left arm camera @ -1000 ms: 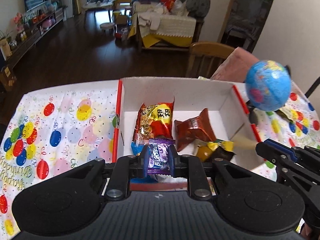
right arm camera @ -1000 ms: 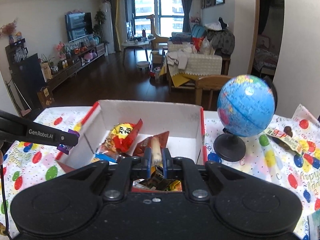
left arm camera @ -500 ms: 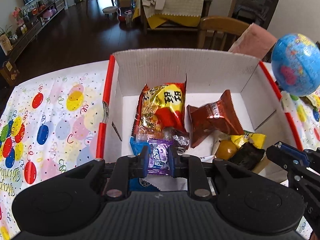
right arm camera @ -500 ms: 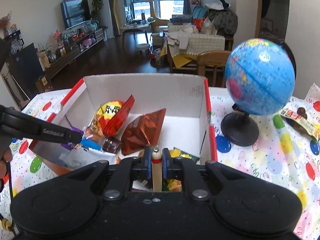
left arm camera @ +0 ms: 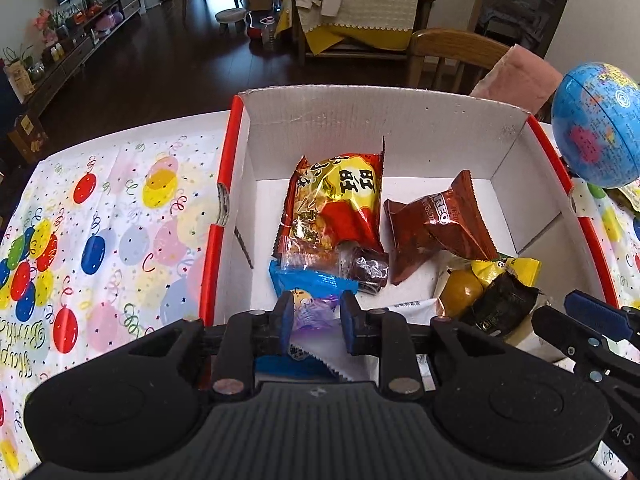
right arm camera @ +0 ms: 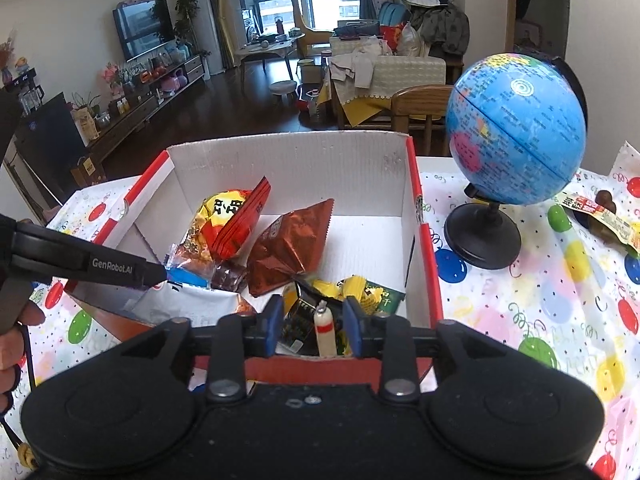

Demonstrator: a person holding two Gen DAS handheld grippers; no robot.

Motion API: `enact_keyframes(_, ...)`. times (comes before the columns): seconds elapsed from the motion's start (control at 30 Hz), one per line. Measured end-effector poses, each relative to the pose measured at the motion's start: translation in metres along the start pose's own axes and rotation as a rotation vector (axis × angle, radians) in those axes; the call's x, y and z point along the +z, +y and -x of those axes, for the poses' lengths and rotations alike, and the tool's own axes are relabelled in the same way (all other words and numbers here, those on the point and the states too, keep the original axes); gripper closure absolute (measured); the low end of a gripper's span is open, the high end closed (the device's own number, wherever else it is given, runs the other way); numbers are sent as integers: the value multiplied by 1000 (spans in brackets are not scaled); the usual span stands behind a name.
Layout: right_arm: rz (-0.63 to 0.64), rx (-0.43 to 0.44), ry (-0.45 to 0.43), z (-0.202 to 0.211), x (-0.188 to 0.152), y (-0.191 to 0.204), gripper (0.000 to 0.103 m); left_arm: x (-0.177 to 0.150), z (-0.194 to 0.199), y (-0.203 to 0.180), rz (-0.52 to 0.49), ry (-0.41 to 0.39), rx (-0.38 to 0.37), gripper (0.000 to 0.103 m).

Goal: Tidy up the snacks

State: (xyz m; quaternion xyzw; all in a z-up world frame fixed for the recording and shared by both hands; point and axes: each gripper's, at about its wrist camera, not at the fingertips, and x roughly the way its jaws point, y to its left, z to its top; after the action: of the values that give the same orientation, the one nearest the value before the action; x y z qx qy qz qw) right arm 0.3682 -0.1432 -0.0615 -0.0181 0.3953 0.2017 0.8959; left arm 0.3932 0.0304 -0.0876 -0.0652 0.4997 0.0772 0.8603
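A white cardboard box [left arm camera: 360, 128] with red rims holds several snacks: a red-and-yellow bag [left arm camera: 340, 200], a brown Oreo pack [left arm camera: 436, 224], a blue packet [left arm camera: 312, 280] and yellow and black wrappers [left arm camera: 500, 292]. My left gripper [left arm camera: 317, 317] hovers over the box's near left; its jaws are opening, and a blurred purple packet [left arm camera: 310, 312] sits loose between the pads. My right gripper [right arm camera: 313, 317] is over the near right part of the box [right arm camera: 288, 168], its jaws also opening. A beige sausage stick [right arm camera: 324, 330] stands between them, clear of both pads.
A blue globe [right arm camera: 516, 128] on a black stand sits just right of the box on the balloon-print tablecloth [right arm camera: 520, 300]. A wrapped snack [right arm camera: 600, 216] lies further right. A wooden chair [left arm camera: 452, 52] stands behind the table. A hand [right arm camera: 16, 332] holds the left gripper.
Both grippers came down closer over the box. The right jaws parted and let go of the sausage stick. The left jaws widened around the purple packet.
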Motion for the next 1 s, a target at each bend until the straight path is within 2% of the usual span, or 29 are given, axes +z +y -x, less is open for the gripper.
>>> enact_keyframes(0.23, -16, -7, -25, 20, -2, 2, 56, -7, 22, 0, -2, -24, -23, 72)
enact_keyframes(0.27, -16, -8, -31, 23, -2, 3, 53, -8, 26, 0, -1, -25, -29, 64)
enact_keyframes(0.3, -17, -7, -38, 28, -2, 3, 52, -10, 31, 0, 1, -33, -36, 48)
enact_keyframes(0.37, -17, -5, -55, 36, -2, 5, 46, -13, 42, 1, 4, -64, -51, 37)
enact_keyframes(0.53, -28, 0, -99, 58, -2, 9, 36, -21, 68, 2, 3, -101, -73, 37)
enact_keyframes(0.63, -37, 5, -130, 73, -3, 12, 25, -28, 85, 6, 9, -126, -84, 37)
enact_keyframes(0.83, -27, 31, -186, 102, -7, 24, 14, -44, 123, 16, 7, -197, -102, 37)
enact_keyframes(0.9, -23, 36, -206, 113, -10, 29, 13, -51, 136, 19, 4, -224, -94, 29)
enact_keyframes(1.0, -20, 37, -238, 129, -14, 37, 8, -61, 153, 25, 0, -243, -92, 28)
